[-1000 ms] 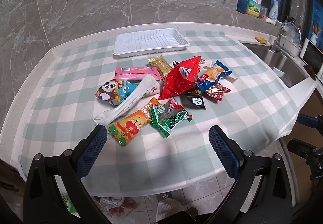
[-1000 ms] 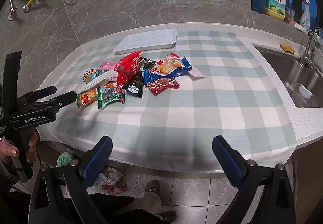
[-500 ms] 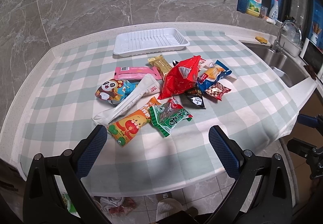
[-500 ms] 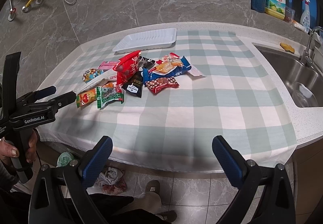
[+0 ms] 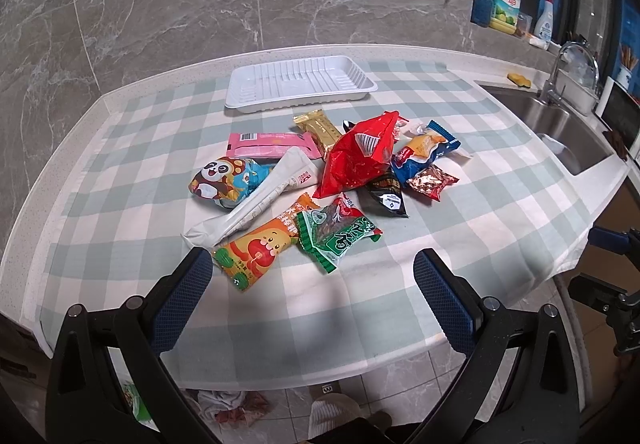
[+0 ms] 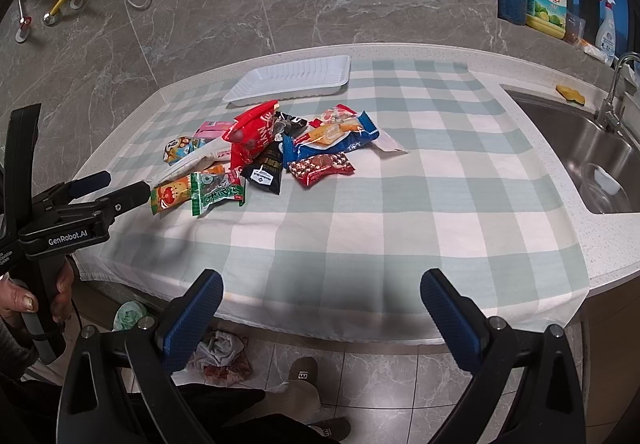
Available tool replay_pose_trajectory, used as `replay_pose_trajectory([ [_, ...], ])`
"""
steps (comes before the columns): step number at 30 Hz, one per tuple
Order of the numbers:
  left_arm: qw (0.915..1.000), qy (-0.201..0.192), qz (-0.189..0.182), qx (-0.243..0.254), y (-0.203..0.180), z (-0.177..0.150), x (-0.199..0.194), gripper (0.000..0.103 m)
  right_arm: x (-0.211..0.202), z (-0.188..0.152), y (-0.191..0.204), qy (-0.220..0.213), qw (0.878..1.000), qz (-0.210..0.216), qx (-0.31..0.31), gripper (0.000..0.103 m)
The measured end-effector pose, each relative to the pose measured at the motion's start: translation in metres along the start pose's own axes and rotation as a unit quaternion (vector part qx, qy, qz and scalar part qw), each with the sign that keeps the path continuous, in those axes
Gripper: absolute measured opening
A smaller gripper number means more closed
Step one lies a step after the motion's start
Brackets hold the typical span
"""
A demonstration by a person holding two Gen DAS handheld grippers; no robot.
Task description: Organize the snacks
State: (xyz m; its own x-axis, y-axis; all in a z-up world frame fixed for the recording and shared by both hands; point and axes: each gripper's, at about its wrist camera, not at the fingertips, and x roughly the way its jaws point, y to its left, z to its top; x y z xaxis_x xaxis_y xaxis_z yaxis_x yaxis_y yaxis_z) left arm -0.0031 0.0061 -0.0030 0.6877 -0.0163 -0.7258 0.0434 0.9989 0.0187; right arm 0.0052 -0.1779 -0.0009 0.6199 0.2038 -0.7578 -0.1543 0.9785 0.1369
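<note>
Several snack packets lie in a pile on a checked cloth: a red bag [image 5: 360, 158], a green packet [image 5: 340, 236], an orange packet [image 5: 260, 248], a long white packet [image 5: 256, 200], a panda packet [image 5: 220, 178] and a blue packet [image 5: 426, 150]. An empty white tray [image 5: 300, 82] sits behind the pile. My left gripper [image 5: 312, 280] is open and empty, just in front of the orange and green packets. My right gripper [image 6: 322, 300] is open and empty at the cloth's front edge, well short of the pile [image 6: 272, 148].
A steel sink [image 6: 592, 156] with a tap is set in the counter at right. Detergent bottles [image 6: 546, 0] and scissors stand against the marble wall. The cloth [image 6: 400, 228] hangs over the counter's front edge. Rags lie on the floor below.
Both grippers have barely moved. The pile and the tray are as before.
</note>
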Motion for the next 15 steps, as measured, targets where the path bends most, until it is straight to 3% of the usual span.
replay_pose_trajectory([
  [15, 1.0000, 0.000, 0.000, 0.000, 0.0000, -0.0002, -0.0002, 0.102, 0.0013, 0.0021, 0.0005, 0.000, 1.000, 0.000, 0.000, 0.101],
])
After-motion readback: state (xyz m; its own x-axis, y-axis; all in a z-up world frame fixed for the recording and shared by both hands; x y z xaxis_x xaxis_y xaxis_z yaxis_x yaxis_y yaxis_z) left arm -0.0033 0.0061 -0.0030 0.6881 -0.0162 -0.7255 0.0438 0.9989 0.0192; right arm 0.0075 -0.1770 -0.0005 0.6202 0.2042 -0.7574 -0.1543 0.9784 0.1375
